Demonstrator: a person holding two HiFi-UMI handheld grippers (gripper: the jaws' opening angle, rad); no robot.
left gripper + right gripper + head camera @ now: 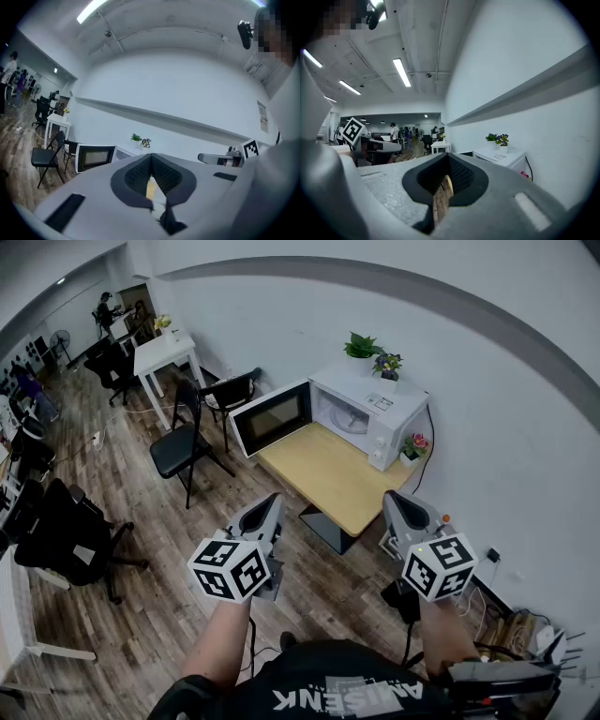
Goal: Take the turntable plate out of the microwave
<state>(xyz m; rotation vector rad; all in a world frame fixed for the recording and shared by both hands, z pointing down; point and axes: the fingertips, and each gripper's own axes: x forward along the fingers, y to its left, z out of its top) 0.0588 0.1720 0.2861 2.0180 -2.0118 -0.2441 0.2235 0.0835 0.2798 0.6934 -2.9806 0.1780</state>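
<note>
Inside open microwave (401, 409), turntable plate (351, 419).

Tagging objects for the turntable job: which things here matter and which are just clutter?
Job: microwave, open door, turntable plate inside, wooden table, left gripper and right gripper (both shut, empty).
Clutter: green plant and purple-flowered pot on the microwave, pink-flowered pot beside it, folding chair, white table.

The microwave (375, 413) has its door (272, 418) swung wide to its left, leaving the cavity mouth open toward the bare wooden table (333, 479) in front of it. Left of the microwave, past the door, black chairs (187, 442) crowd the floor. Just right of it sits a flower pot (413, 448) (small, pink blooms), with the wall (487, 427) close behind.
</note>
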